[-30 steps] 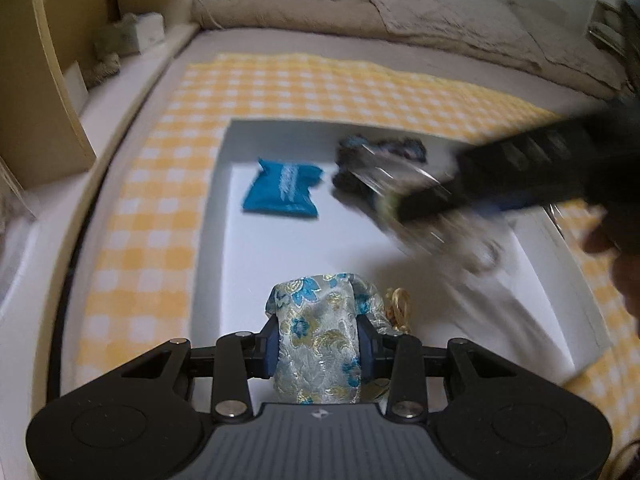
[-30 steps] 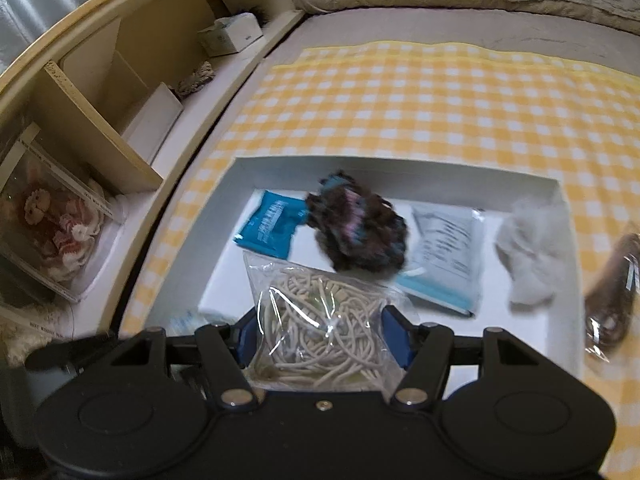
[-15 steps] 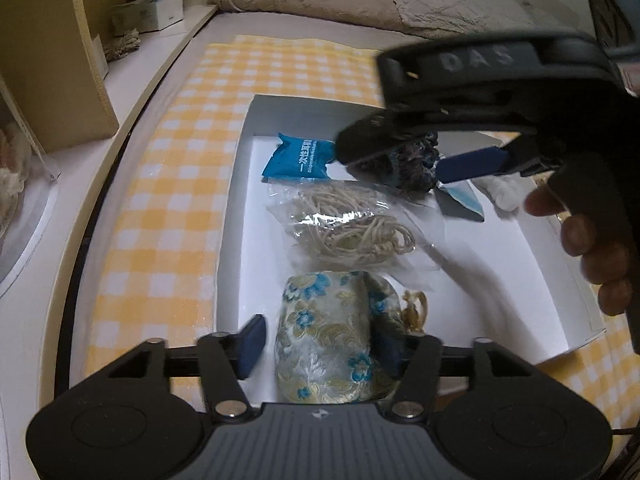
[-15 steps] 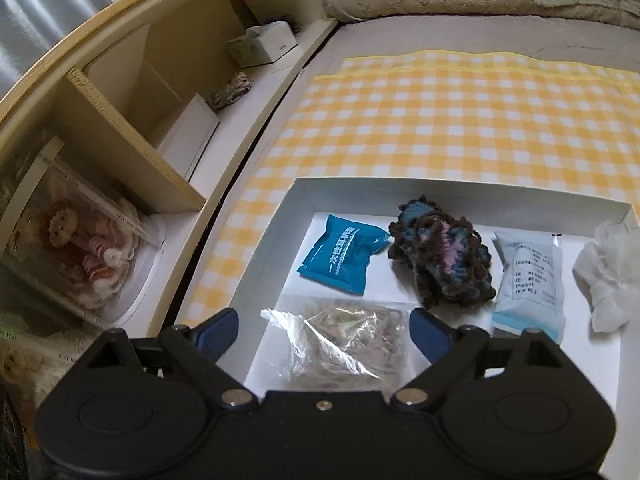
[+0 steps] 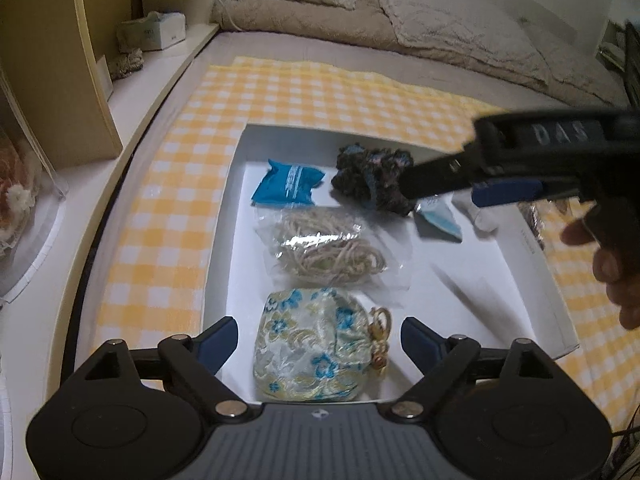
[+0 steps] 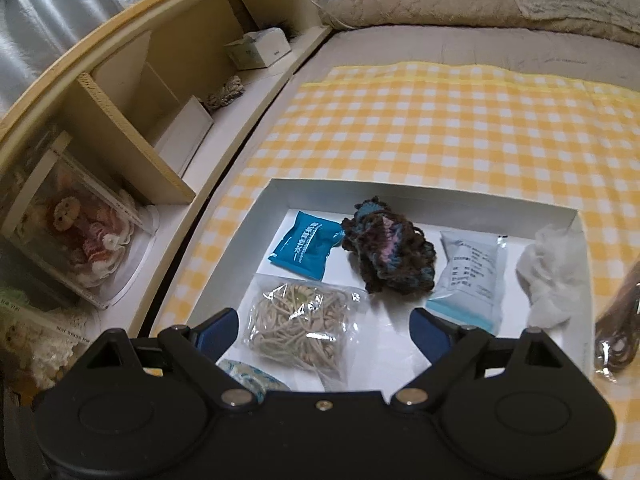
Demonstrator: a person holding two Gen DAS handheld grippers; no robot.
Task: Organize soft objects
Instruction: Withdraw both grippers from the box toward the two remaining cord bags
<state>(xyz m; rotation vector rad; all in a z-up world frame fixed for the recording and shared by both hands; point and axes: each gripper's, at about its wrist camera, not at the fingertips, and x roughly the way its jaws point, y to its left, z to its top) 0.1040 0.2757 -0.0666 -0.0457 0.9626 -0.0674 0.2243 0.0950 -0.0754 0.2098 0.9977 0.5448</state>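
Left gripper [image 5: 318,342] jaws just opened, brocade pouch [image 5: 316,346] released in white box [image 5: 230,216]. Right gripper [image 6: 324,334] wide, empty above cord bag [image 6: 298,326], already dropped. Both placed.

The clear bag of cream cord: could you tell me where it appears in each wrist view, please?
Left wrist: the bag of cream cord lies mid-frame in the white tray, beyond the floral pouch.
Right wrist: low centre, just past the open jaws.
Shared landmark: the blue packet, just behind it.
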